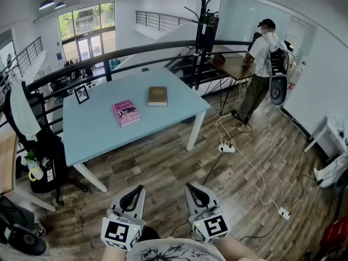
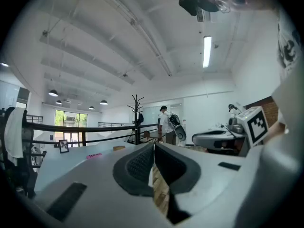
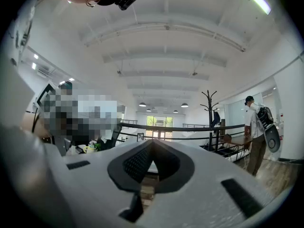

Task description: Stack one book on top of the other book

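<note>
in the head view the left gripper (image 1: 138, 189) and right gripper (image 1: 191, 187) sit low in the frame, side by side over the wooden floor (image 1: 163, 167), both pointing toward the light blue table (image 1: 98, 137) and well short of it. the pink book (image 1: 126, 112) lies flat near the middle of the tabletop, and the brown book (image 1: 157, 95) lies flat just beyond and to its right, the two apart and not stacked. a small photo frame (image 1: 81, 93) stands near the table's far left corner. a person (image 1: 261, 58) stands by a desk at the far right, past a black coat rack (image 1: 204, 26). in the left gripper view the jaws are pressed fully together with nothing between them; both books show as small shapes on the tabletop to the left of the jaws, and the right gripper's marker cube shows at the right. in the right gripper view the jaws are likewise closed tight and empty, with the railing, coat rack and person beyond them.
</note>
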### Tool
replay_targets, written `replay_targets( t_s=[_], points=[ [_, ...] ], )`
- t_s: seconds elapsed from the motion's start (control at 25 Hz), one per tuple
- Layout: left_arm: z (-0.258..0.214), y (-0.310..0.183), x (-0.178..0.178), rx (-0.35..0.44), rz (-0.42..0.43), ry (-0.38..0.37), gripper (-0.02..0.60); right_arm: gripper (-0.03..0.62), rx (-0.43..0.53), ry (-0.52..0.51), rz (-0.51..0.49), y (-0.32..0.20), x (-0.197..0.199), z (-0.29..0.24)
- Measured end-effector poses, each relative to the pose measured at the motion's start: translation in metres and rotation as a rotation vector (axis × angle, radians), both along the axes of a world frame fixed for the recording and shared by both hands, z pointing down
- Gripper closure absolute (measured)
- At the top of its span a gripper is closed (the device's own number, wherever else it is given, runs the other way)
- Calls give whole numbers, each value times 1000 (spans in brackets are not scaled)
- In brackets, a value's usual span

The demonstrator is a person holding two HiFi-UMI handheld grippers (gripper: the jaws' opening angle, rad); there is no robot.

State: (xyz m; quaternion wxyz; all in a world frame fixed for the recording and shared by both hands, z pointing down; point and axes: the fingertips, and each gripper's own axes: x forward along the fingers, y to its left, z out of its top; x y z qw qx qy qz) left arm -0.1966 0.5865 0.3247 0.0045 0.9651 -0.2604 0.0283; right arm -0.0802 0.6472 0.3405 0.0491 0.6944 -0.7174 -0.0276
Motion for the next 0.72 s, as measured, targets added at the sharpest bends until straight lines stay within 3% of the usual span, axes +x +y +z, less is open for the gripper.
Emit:
replay_targets(
  t_s=[0.4,0.72],
  points=[
    [2,4,25,-2,25,-9,569,603,-9,6,-9,2,20,3],
    [16,-4,43,-25,32,-22,569,602,-41,-50,13,-3,41,19]
  ],
)
